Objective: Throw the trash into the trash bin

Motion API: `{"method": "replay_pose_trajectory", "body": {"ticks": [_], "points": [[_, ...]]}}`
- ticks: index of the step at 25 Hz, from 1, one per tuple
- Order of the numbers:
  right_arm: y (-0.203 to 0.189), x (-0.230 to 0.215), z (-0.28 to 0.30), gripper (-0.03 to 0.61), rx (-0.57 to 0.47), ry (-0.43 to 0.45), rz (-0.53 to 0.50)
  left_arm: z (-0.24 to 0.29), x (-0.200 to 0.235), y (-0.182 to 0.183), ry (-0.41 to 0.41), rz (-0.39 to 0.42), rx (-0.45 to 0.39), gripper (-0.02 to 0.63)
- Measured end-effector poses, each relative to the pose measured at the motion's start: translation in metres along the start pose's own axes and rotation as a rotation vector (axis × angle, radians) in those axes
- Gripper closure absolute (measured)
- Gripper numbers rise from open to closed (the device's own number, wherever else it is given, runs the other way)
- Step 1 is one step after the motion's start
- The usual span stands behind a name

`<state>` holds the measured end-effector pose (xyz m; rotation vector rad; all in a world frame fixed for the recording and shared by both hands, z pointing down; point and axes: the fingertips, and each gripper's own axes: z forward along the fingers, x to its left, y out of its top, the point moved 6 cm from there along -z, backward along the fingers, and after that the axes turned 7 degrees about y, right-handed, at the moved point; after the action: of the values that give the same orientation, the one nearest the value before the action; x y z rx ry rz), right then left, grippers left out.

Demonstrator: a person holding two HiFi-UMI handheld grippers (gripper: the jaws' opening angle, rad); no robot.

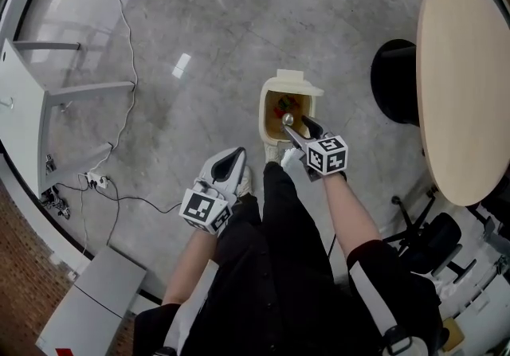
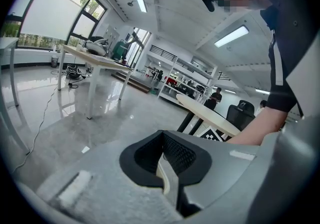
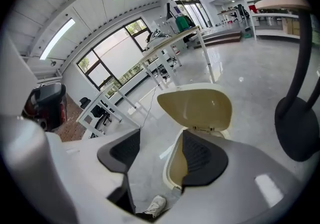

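We hold the right gripper (image 1: pixel 296 127) over the open trash bin (image 1: pixel 265 107), which stands on the grey floor (image 1: pixel 199 44) just before our feet, its lid (image 1: pixel 292 79) tipped up and back. In the right gripper view its jaws (image 3: pixel 160 155) stand well apart and nothing is between them; through the gap we see only the bin's rim (image 3: pixel 172 168) and the floor. From above, a small grey ball of trash (image 1: pixel 288 119) shows inside the bin's mouth, just beside the jaw tips, with some red and green pieces deeper in. The left gripper (image 1: pixel 237 157) hangs lower at our left, well apart from the bin, its jaws (image 2: pixel 167 160) closed together and empty.
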<state>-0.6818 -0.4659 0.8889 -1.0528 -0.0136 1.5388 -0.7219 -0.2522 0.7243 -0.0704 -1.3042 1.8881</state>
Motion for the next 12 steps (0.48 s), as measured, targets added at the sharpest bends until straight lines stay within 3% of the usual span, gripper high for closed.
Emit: {"method": "replay_pose_trajectory", "body": {"ticks": [7, 12], "points": [[0.019, 0.020, -0.024, 0.360, -0.089, -0.023, -0.062, -0.003, 0.013, 0.012, -0.015, 0.031, -0.028, 0.612], [0.043, 0.045, -0.052, 0.426, -0.215, -0.055, -0.121, -0.011, 0.015, 0.035, -0.050, 0.090, -0.086, 0.612]]}}
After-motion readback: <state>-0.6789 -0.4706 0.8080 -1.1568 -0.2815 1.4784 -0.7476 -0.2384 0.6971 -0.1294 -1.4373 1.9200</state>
